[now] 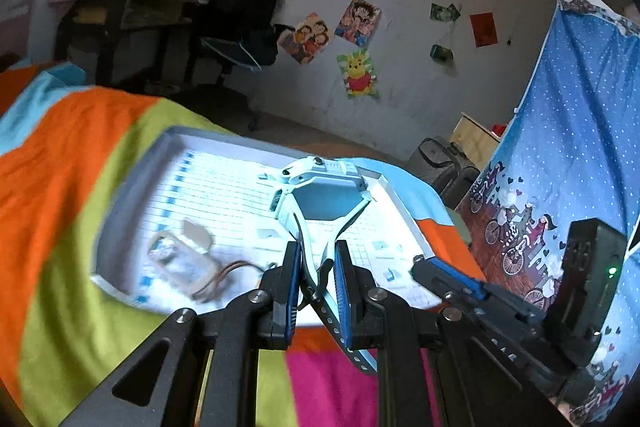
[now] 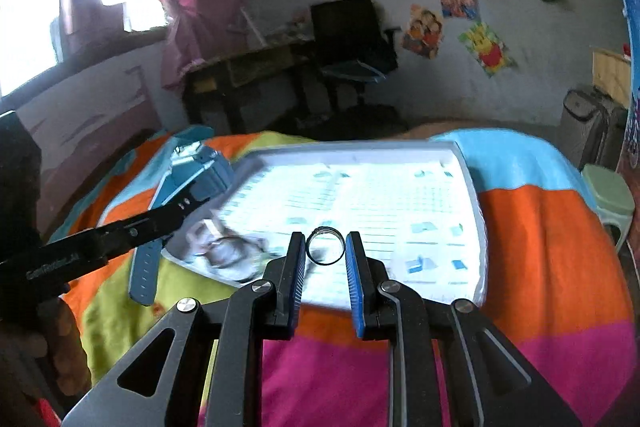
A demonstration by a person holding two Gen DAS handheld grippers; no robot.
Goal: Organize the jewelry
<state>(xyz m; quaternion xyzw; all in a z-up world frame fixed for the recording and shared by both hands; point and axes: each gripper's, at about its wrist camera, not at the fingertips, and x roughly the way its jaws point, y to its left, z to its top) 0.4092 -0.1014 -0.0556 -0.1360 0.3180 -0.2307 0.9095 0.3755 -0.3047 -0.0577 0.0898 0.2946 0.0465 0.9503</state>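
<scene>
Left wrist view: looking along the left gripper [image 1: 317, 267], raised above a bed. Black fingers with blue pads [image 1: 294, 281] pinching the pale blue strap of a wristwatch [image 1: 326, 189]. Square watch body standing out past the fingertips, tilted, back facing the camera; loose strap end with holes hanging below the jaws. Beneath the watch, a shallow grey-rimmed tray [image 1: 132, 183] lined with white printed paper, lying on a bedspread [image 1: 80, 155] striped in orange, lime green, sky blue and pink. In the tray's near left corner, a blurred clear packet [image 1: 180, 263] with a thin brown cord [image 1: 236, 265] beside it; contents too smeared to tell. At right, the black tip of the right gripper [image 1: 448, 277] reaching over the tray's near right edge. Behind, a grey wall with cartoon posters, a dark desk, a black office chair, and a blue dotted curtain at far right.

Right wrist view: looking along the right gripper [image 2: 326, 251], also held above the bed. Fingers pinching a plain metal ring [image 2: 325, 245] at its two sides, the ring upright, hole facing the camera, over the tray's [image 2: 468, 163] near edge. At left, the left gripper [image 2: 180, 209] crossing the frame, holding the watch [image 2: 196, 167] over the tray's left side, strap dangling down toward the bedspread [image 2: 540, 227]. Blurred packet [image 2: 224, 247] in the tray just left of the ring. Bright window and pink curtain at upper left.
</scene>
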